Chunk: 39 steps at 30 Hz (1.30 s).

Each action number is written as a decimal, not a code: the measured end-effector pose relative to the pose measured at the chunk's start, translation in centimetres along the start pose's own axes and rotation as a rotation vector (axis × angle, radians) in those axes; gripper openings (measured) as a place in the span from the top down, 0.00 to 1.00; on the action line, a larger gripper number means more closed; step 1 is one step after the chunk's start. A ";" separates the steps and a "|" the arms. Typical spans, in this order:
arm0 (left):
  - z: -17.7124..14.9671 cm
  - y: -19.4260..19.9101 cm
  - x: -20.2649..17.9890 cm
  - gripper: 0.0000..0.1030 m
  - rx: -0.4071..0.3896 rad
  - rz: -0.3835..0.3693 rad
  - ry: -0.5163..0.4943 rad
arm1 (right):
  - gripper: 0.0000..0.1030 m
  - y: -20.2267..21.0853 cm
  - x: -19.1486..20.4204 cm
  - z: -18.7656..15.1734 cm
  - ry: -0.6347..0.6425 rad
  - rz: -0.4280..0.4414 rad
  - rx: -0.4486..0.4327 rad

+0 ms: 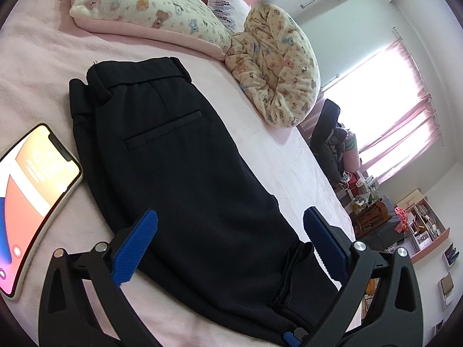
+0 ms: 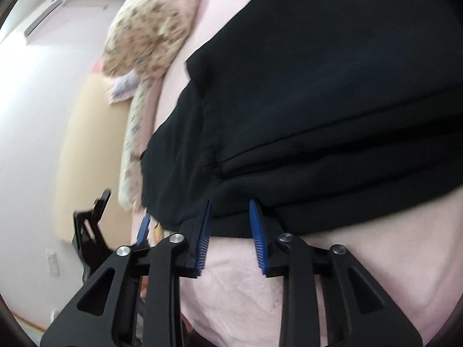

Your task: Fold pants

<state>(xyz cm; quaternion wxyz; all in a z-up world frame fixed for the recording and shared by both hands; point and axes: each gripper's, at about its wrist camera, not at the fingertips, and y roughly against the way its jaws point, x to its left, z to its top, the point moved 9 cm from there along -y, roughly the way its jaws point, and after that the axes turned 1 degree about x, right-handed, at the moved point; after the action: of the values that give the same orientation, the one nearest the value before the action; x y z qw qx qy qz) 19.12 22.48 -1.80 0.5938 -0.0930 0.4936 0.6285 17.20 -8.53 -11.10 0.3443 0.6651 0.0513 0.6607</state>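
Left wrist view: black pants lie on a pink bed, a phone beside them, pillows behind. Left gripper gapes wide. Right gripper sits partly apart at the pants' edge.

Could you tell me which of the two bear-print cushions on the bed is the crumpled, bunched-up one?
The rounder bear-print cushion toward the window: its cover is gathered into wrinkles, while the long pillow lies smooth and flat beyond the black pants.

A lit phone lay at nine o'clock on the pink bed; patterned pillows and a bunched blanket sat toward twelve.
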 end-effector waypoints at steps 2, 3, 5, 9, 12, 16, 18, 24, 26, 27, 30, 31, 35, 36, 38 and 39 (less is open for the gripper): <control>0.0 0.0 0.1 0.02 -0.004 0.011 -0.003 | 0.74 0.0 -0.3 0.0 -0.056 -0.015 -0.011; 0.1 0.1 0.2 0.02 -0.009 0.019 -0.004 | 0.74 0.1 -0.4 -0.1 -0.085 -0.026 -0.019; 0.3 0.2 0.2 0.02 -0.013 0.026 -0.005 | 0.74 0.5 -0.6 -0.6 -0.107 -0.050 -0.031; 0.2 0.0 0.2 0.02 -0.006 0.029 -0.009 | 0.73 1.0 -0.9 -0.2 -0.124 -0.085 -0.053; 0.0 -0.1 0.2 0.02 -0.003 0.032 -0.015 | 0.71 1.0 -1.2 0.7 -0.135 -0.085 -0.072; -0.1 -0.2 0.4 0.02 0.001 0.038 -0.006 | 0.72 0.3 -1.5 1.8 -0.116 -0.096 -0.098; -0.1 -0.2 0.6 0.02 0.001 0.043 -0.001 | 0.88 0.5 -1.5 1.7 -0.087 -0.104 -0.125; 0.1 -0.2 1.2 0.02 0.000 0.061 0.016 | 0.98 2.3 -2.9 -0.4 -0.105 -0.053 -0.150; 0.0 -0.2 1.3 0.02 0.004 0.063 0.018 | 0.98 2.6 -3.1 -0.8 -0.100 -0.055 -0.166; 0.0 -0.3 1.3 0.02 0.008 0.062 0.019 | 0.98 2.5 -3.1 -0.8 -0.090 -0.061 -0.165; -0.2 -0.5 1.1 0.02 0.013 0.052 0.012 | 0.97 2.0 -2.8 -0.5 -0.018 -0.089 -0.134; -0.1 -0.6 1.0 0.02 0.015 0.055 0.002 | 0.95 2.1 -2.7 -0.4 -0.007 -0.087 -0.123; 0.3 -0.8 1.3 0.02 0.097 0.000 0.040 | 0.88 3.3 -1.4 -1.4 0.076 -0.050 -0.051; 0.6 -0.8 1.6 0.02 0.121 -0.013 0.050 | 0.87 4.0 -0.8 -1.8 0.123 -0.024 -0.035; 2.1 -0.6 3.3 0.02 0.176 0.018 0.050 | 0.74 5.3 -0.1 -2.3 0.203 0.001 -0.032; 2.9 -0.3 4.1 0.02 0.180 0.036 0.048 | 0.63 6.3 0.1 -2.4 0.252 0.010 -0.043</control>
<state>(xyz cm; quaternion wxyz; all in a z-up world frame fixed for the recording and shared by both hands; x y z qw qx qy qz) 19.62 27.17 -3.41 0.5763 -0.0453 0.5639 0.5898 12.55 -12.28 -7.96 0.3459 0.5695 0.0764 0.7417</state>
